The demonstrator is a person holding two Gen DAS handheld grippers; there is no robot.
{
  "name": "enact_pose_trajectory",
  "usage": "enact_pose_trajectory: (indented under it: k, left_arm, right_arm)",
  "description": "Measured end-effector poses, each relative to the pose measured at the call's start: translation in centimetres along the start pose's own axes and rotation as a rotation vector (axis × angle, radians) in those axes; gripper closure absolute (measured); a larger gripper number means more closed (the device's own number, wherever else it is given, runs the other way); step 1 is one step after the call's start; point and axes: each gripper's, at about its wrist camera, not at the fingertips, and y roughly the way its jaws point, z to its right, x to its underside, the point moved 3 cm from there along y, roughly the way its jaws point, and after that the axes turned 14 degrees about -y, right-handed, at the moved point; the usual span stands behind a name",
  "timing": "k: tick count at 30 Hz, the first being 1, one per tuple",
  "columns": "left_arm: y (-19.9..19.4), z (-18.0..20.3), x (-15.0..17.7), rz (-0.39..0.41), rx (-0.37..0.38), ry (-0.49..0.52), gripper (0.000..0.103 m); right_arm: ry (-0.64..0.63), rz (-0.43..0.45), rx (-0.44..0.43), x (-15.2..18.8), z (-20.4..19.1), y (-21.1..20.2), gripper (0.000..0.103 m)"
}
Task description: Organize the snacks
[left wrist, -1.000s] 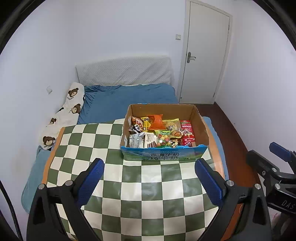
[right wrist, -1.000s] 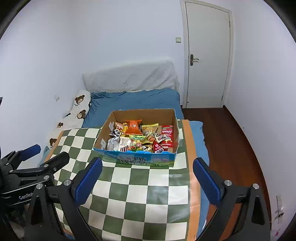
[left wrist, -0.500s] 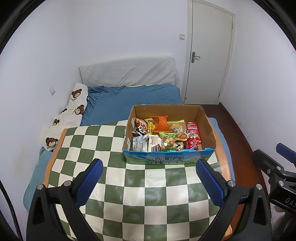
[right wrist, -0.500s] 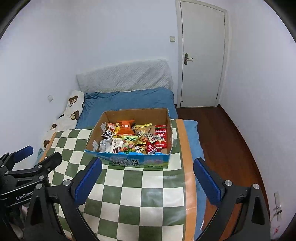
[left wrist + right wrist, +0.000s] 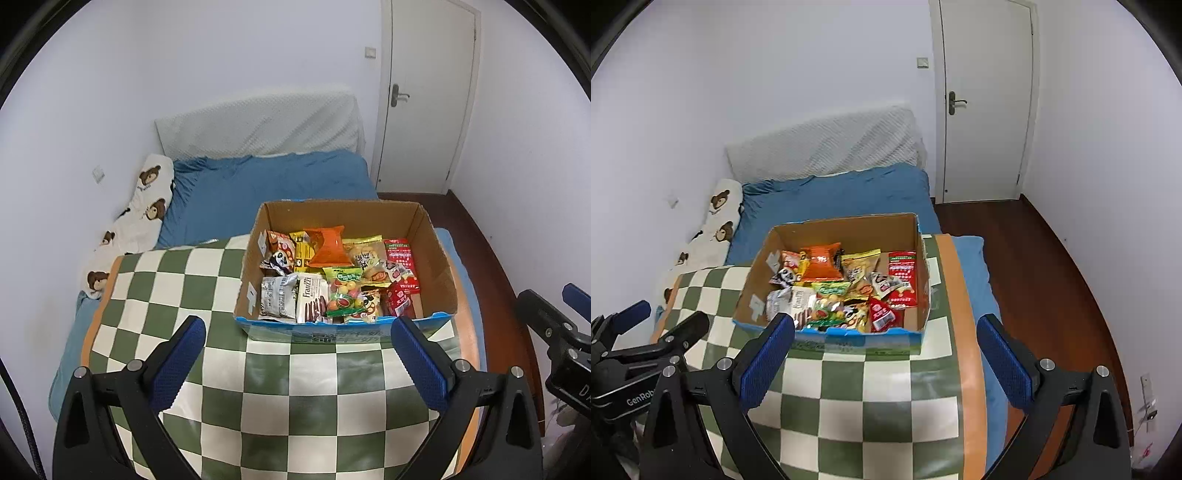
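A bedroom seen from two handheld grippers, both held above the near part of a green-and-white checked cloth [image 5: 207, 354] spread over a bed [image 5: 266, 184] with a blue sheet. The left gripper [image 5: 295, 354] has its blue-padded fingers spread wide with nothing between them; the right gripper [image 5: 884, 352] is just as wide and just as empty. An open cardboard box [image 5: 432, 251] with a blue printed front sits at the cloth's far right corner, close to the cloth's orange right edge. Every snack in view lies inside it, loosely heaped and overlapping: an orange bag [image 5: 328, 247] toward the far wall, a silver packet [image 5: 277, 299] and a white biscuit pack [image 5: 312, 299] at the near left, a green candy bag [image 5: 345, 291] in the middle, and a red packet [image 5: 400, 264] along the right wall. No snack lies on the cloth itself. Over the last second both cameras have drawn slightly nearer, so the box sits lower and larger in view, while the snacks have not shifted and both claws have stayed wide. That reads as an approach to the box, or a last hover over it; snacks gathered in the box would fit either a heap waiting to be sorted or a finished tidy-up.
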Motion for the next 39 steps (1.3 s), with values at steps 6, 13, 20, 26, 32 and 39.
enact_pose_trajectory:
  k: [6,13,20,26,32,39]
  left_arm:
    - [1.5,0.0,-0.5,-0.02,-0.01,-0.008,0.0]
    - [2.2,-0.1,-0.5,-0.027,-0.019,-0.008,0.0]
    - [2.2,-0.1,-0.4,-0.033,-0.021,-0.006,0.0]
    - [2.2,-0.1,-0.4,-0.031,-0.021,-0.007,0.0]
    - [2.1,-0.1,-0.3,-0.031,-0.019,-0.01,0.0]
    - [1.6,-0.1,-0.5,-0.02,-0.021,-0.008,0.0]
  right_arm:
    - [0.005,-0.032,0.003,-0.2,0.1,2.1,0.002]
    - [0.007,-0.051,0.004,-0.3,0.0,3.2,0.002]
    - [-0.005,-0.058,0.006,-0.2,-0.2,3.4,0.002]
    - [-0.015,-0.065,0.008,0.0,-0.3,3.4,0.002]
    - [-0.014,-0.062,0.007,-0.1,-0.3,3.3,0.002]
    - [-0.015,-0.063,0.004,-0.1,-0.3,3.1,0.002]
